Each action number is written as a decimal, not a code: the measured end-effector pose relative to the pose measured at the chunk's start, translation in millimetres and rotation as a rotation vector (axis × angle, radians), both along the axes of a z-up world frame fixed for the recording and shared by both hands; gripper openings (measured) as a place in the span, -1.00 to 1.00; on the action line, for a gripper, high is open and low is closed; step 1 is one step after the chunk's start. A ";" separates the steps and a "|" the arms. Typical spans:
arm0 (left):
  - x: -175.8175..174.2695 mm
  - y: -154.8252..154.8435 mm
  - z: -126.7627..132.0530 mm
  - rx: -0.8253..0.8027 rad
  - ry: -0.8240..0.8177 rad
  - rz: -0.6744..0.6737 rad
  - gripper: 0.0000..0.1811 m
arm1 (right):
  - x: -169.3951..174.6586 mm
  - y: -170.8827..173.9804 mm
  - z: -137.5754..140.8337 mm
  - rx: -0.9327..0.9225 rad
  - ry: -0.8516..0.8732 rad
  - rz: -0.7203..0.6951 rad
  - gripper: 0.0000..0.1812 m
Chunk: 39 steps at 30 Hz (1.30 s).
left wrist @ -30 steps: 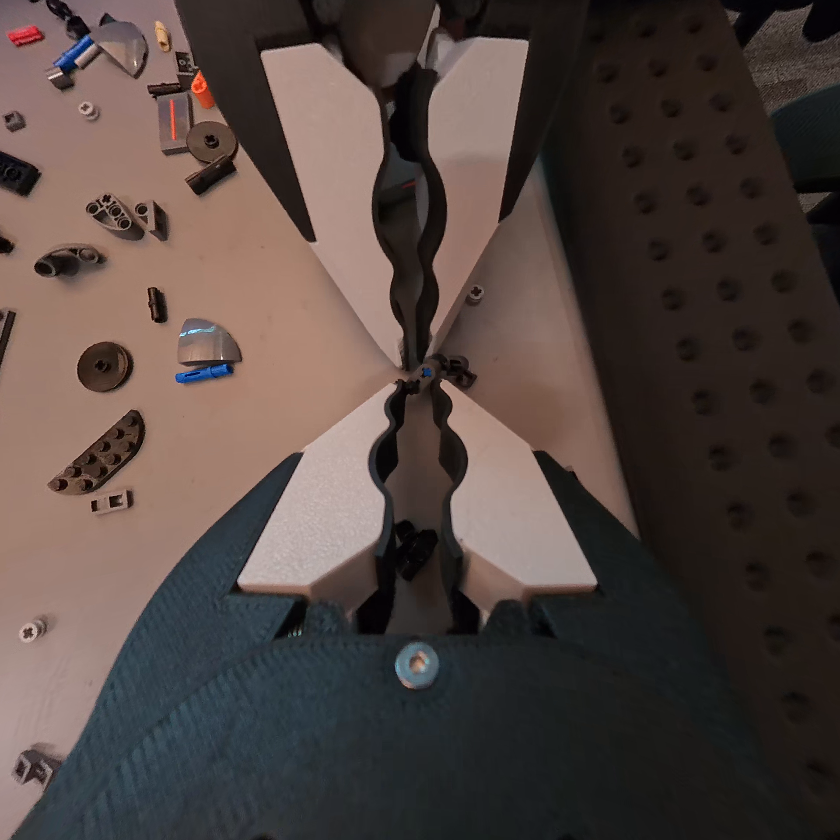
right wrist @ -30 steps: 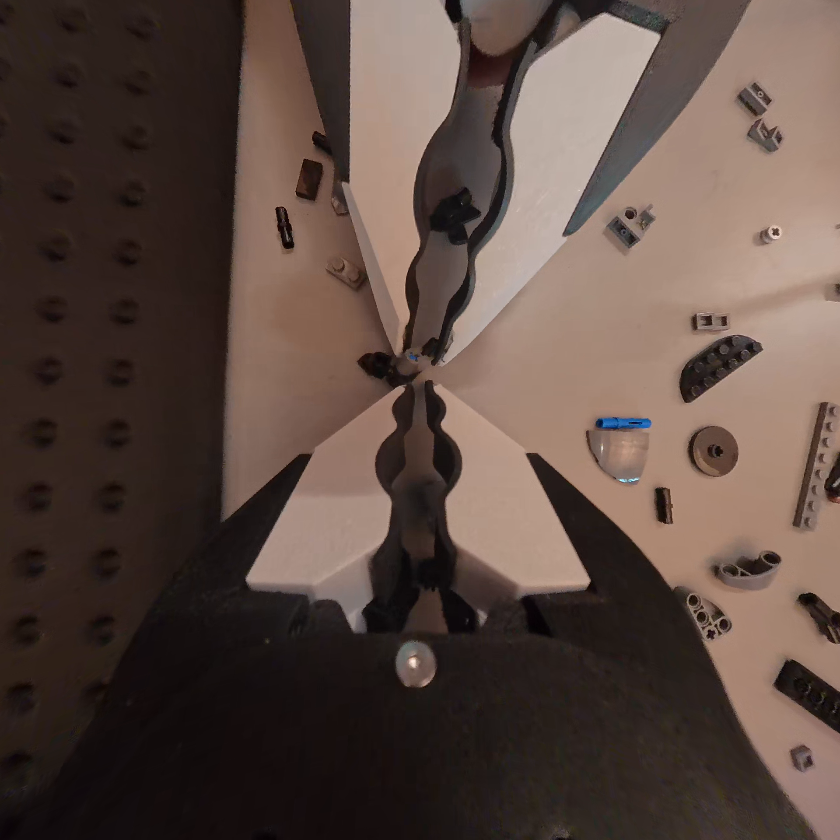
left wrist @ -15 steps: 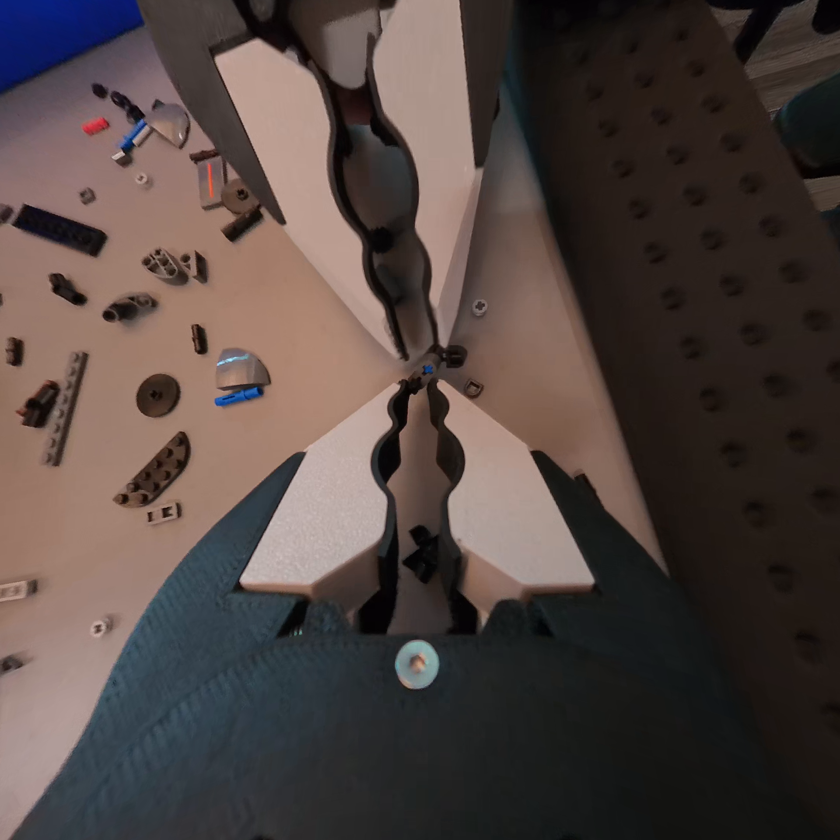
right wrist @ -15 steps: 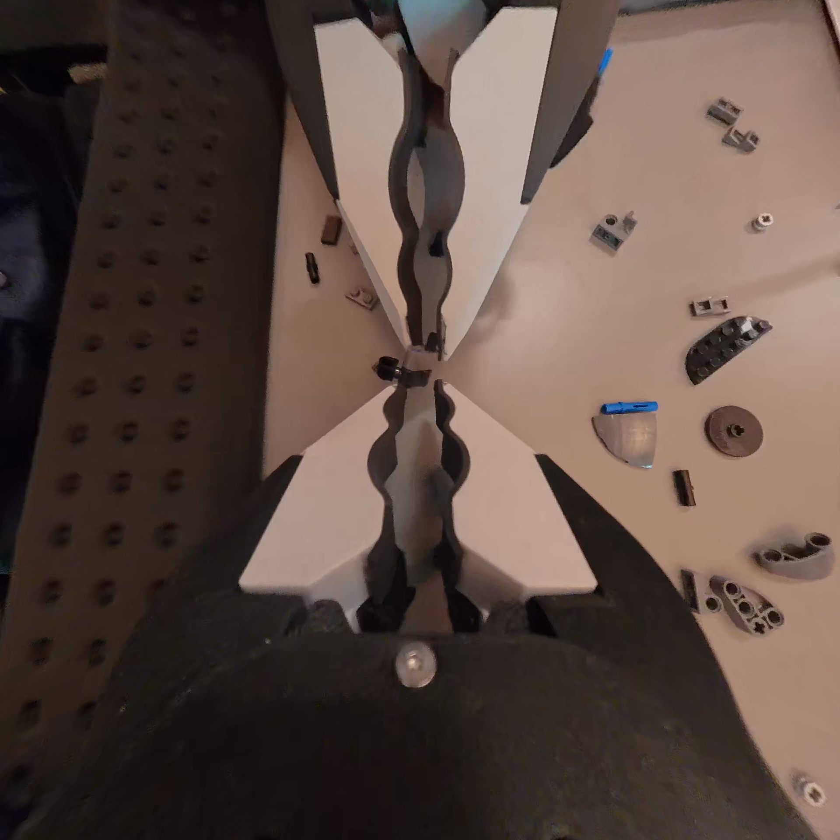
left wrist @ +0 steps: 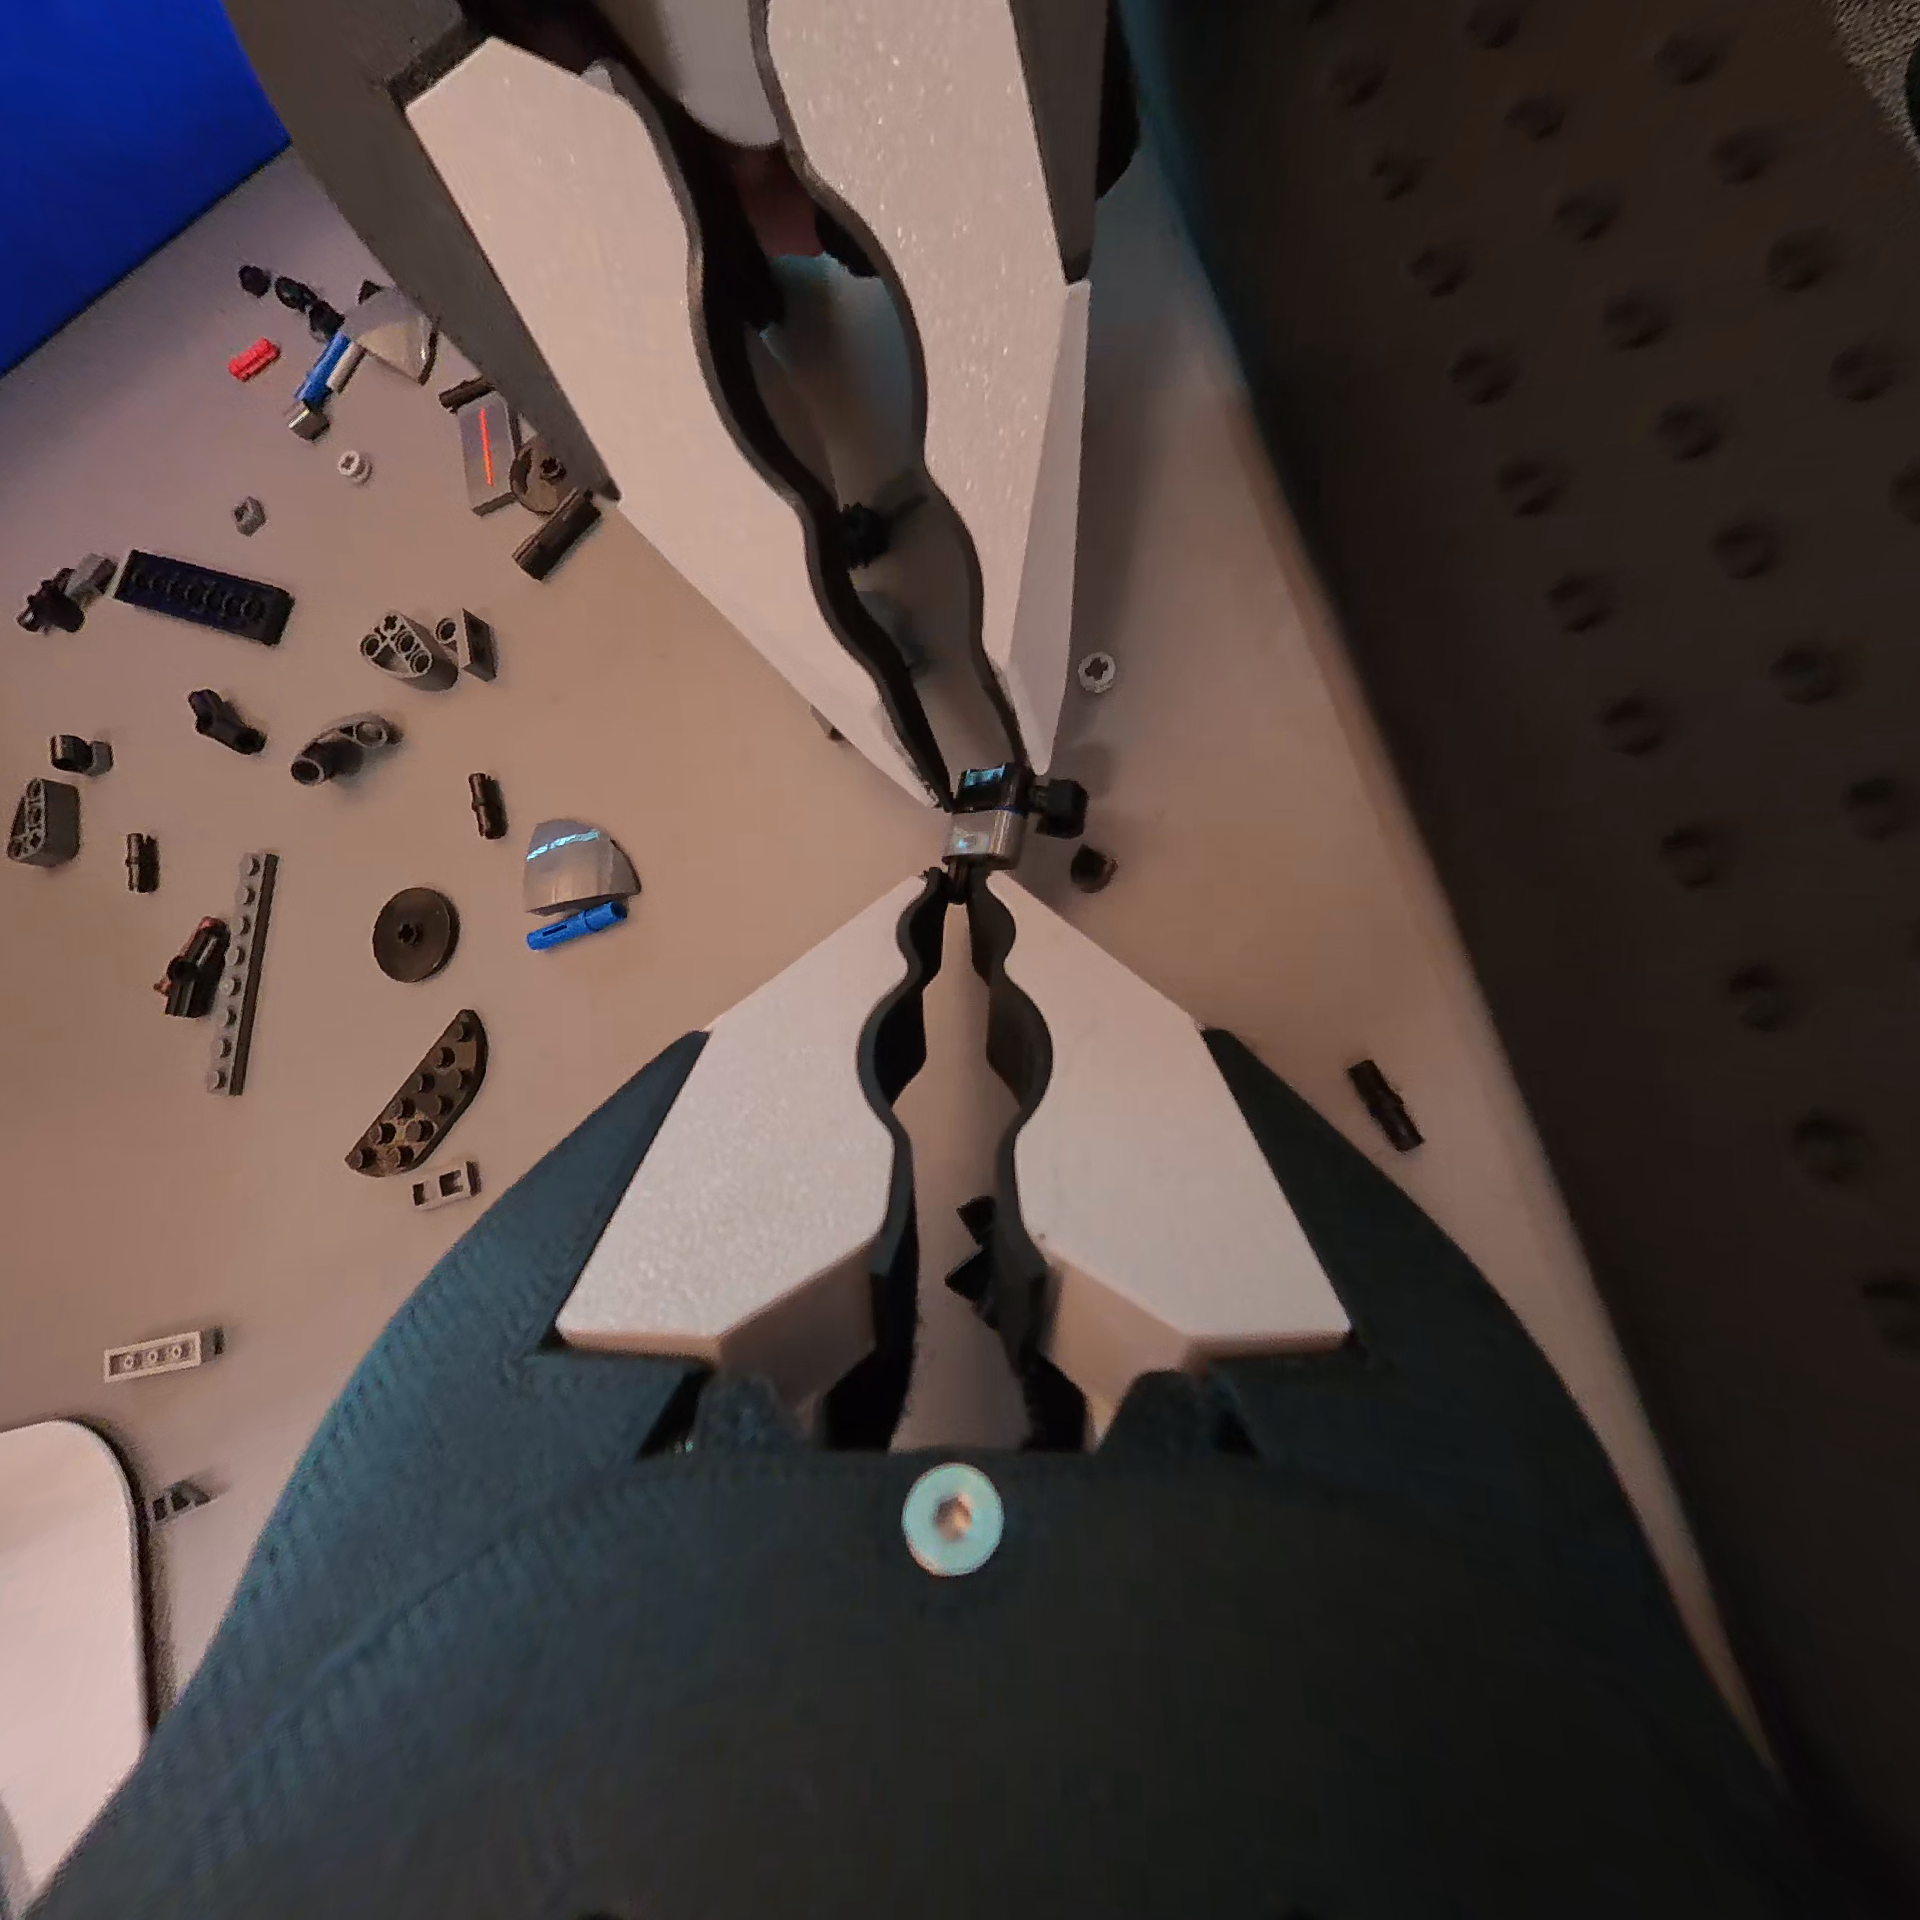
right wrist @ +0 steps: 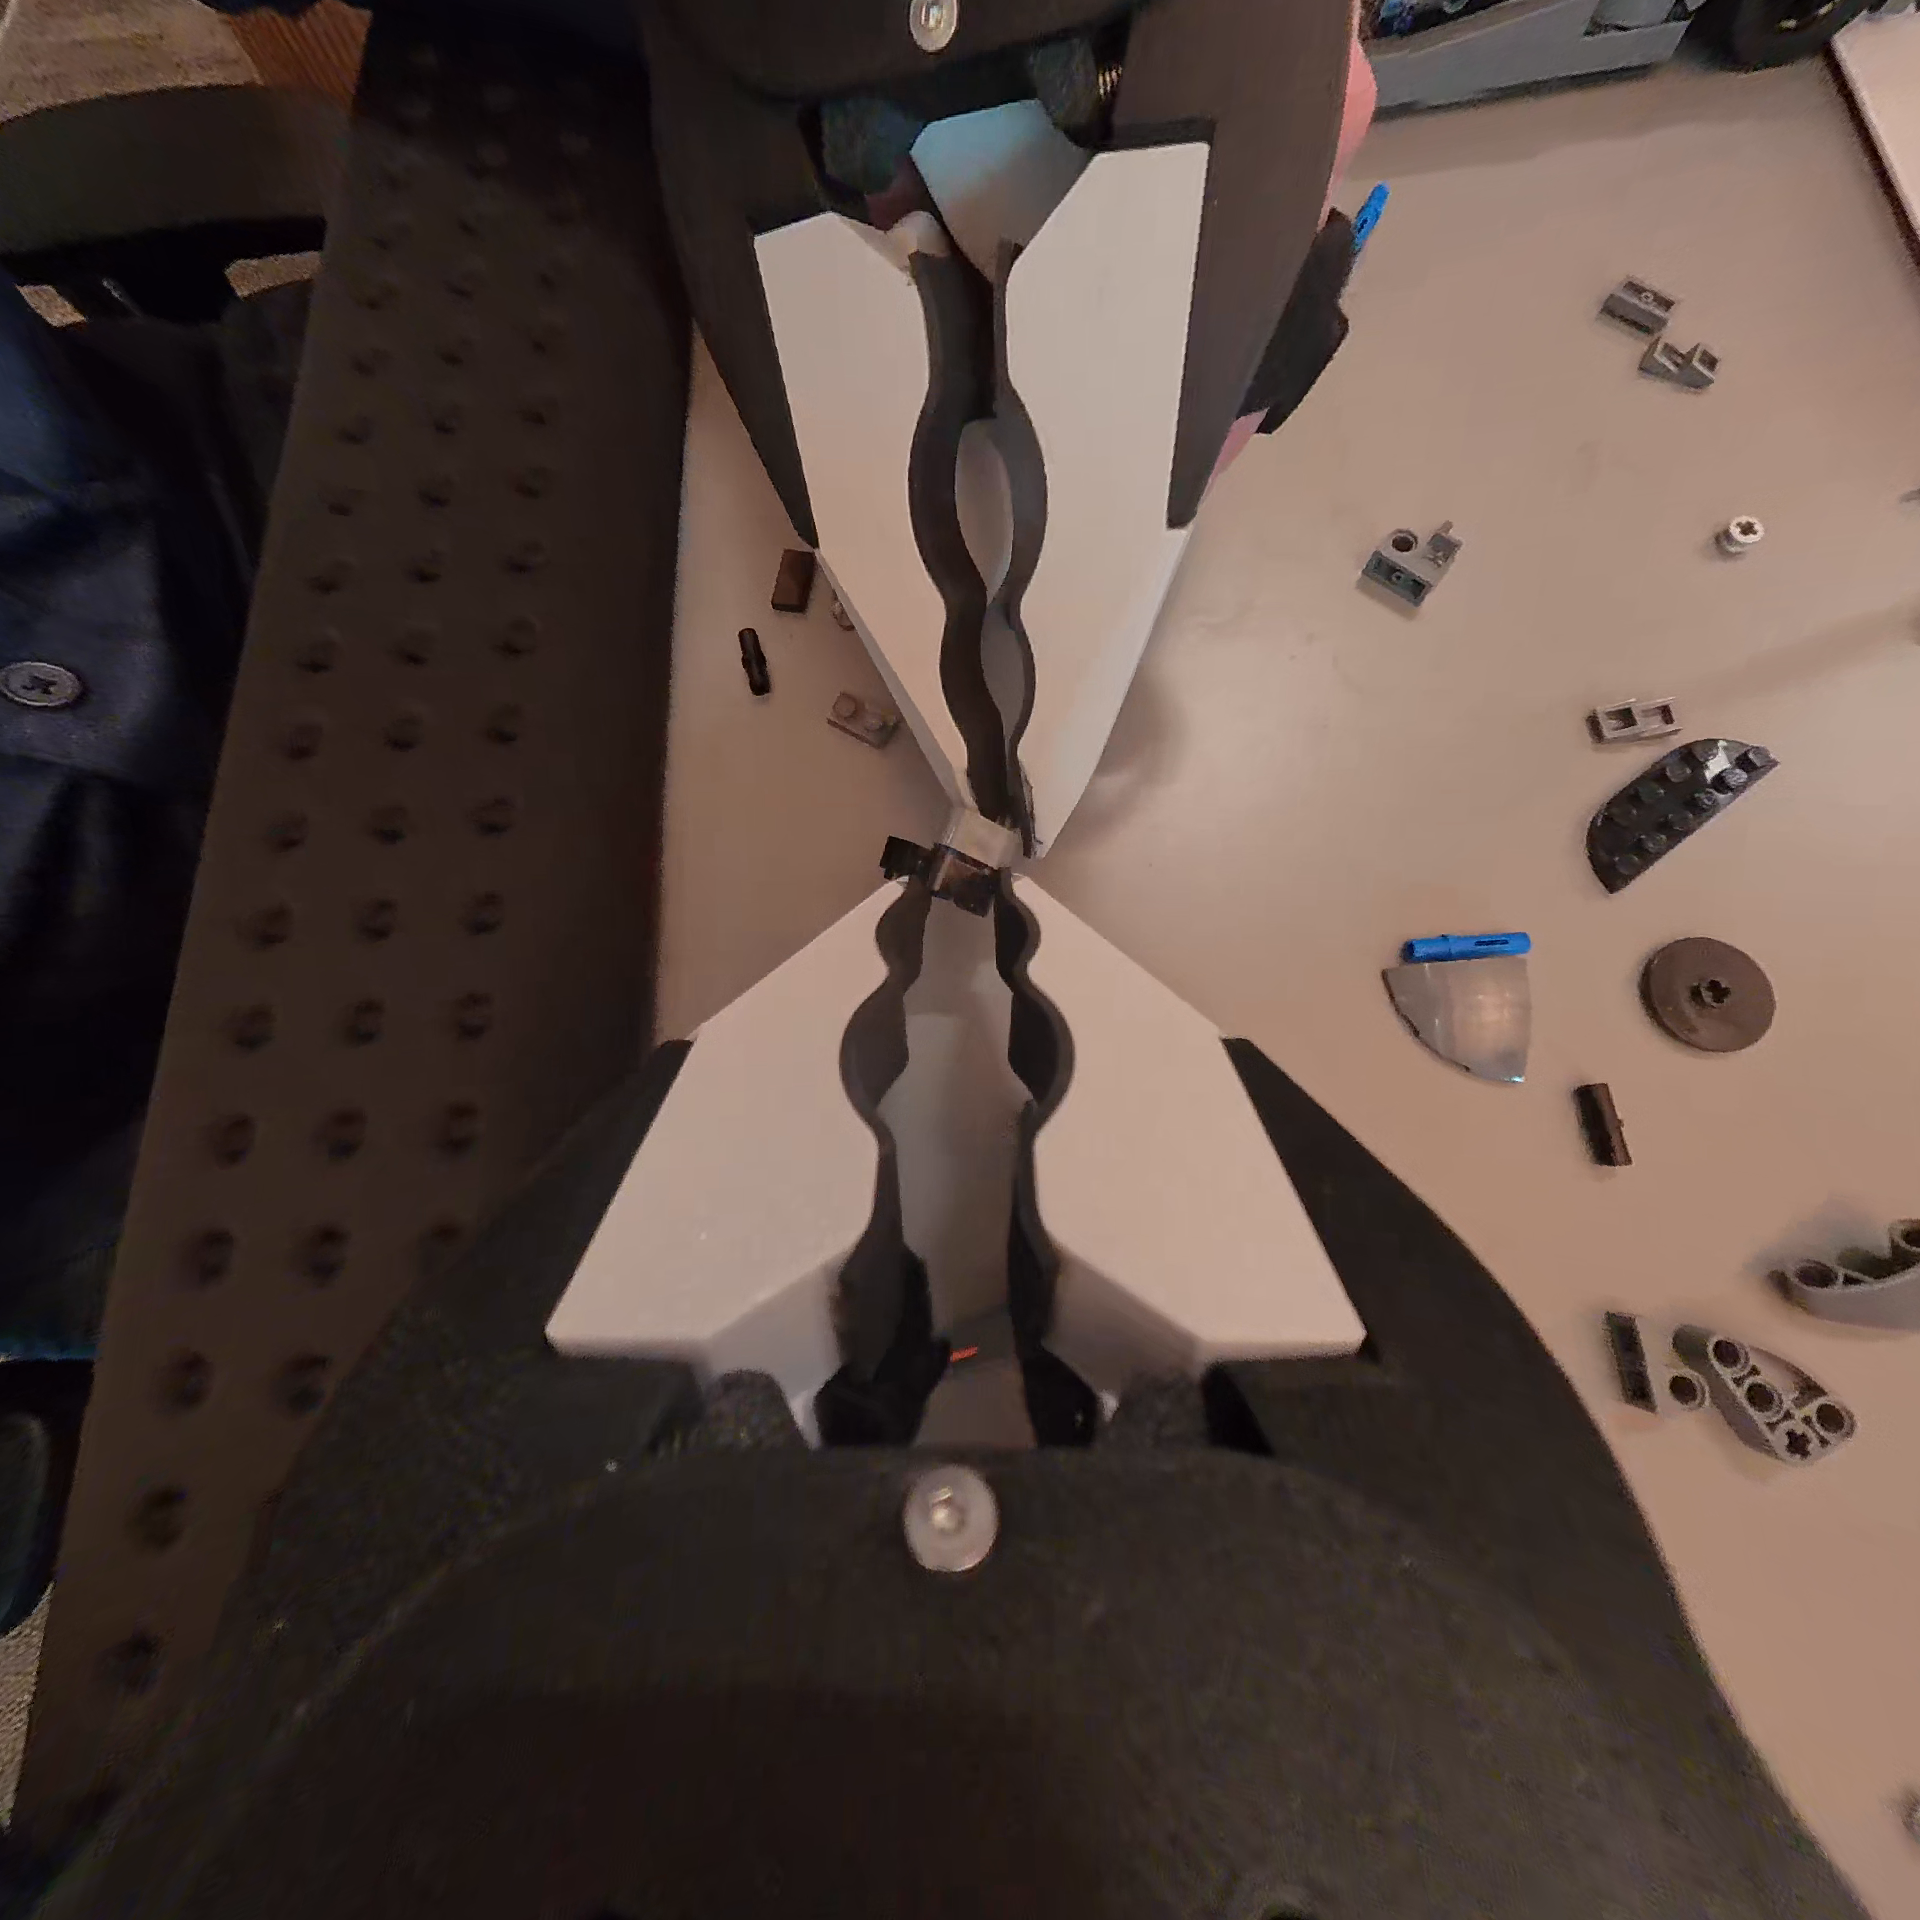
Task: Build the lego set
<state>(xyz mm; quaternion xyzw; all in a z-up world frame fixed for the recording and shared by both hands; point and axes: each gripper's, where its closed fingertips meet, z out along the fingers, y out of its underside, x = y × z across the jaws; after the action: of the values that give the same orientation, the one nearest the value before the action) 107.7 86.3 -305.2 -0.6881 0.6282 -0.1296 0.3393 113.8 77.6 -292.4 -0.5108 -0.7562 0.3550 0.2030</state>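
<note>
The left gripper (left wrist: 956, 896) and the right gripper (right wrist: 951, 902) meet tip to tip above the tabletop (left wrist: 1226, 831), each with its fingers pressed nearly together and pinching opposite ends of one small lego assembly (left wrist: 987, 821); that assembly is a light grey block joined to a black piece with a black pin sticking out sideways, held clear of the tabletop near its edge; in the right wrist view the same assembly (right wrist: 961, 857) sits between the two sets of tips; loose parts lie scattered on the tabletop, well apart from the grippers: a blue pin (left wrist: 575, 925) just beside a grey curved shell (left wrist: 575, 864), a dark round disc (left wrist: 416, 933), a dark half-round studded plate (left wrist: 426, 1096), a long grey studded strip (left wrist: 241, 971), a dark blue plate (left wrist: 203, 611); a small black pin (left wrist: 1385, 1104) lies near the dark studded baseplate (left wrist: 1662, 727) running along the tabletop's edge; a white rounded object (left wrist: 62, 1621) shows at the lower left corner, and whether it is a container cannot be told.
</note>
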 end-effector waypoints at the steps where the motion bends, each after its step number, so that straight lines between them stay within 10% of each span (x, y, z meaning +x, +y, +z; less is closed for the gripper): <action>1: 0.4 -0.1 0.2 0.005 0.002 -0.002 -0.98 | 0.3 -0.1 0.3 -0.003 0.003 -0.006 -0.88; 23: 16.2 2.7 41.6 0.617 0.242 -0.091 -0.99 | 11.5 -14.0 30.1 -0.358 0.026 0.028 -0.82; 39: 16.4 10.1 64.1 0.707 0.203 -0.014 -0.97 | 12.4 -5.5 56.7 -0.514 0.124 -0.008 -0.91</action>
<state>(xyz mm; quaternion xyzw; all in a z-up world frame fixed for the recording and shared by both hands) 124.1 96.4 -241.2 -0.5334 0.6693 0.1622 0.4911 126.3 72.1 -235.7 -0.5257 -0.6253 0.5654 0.1139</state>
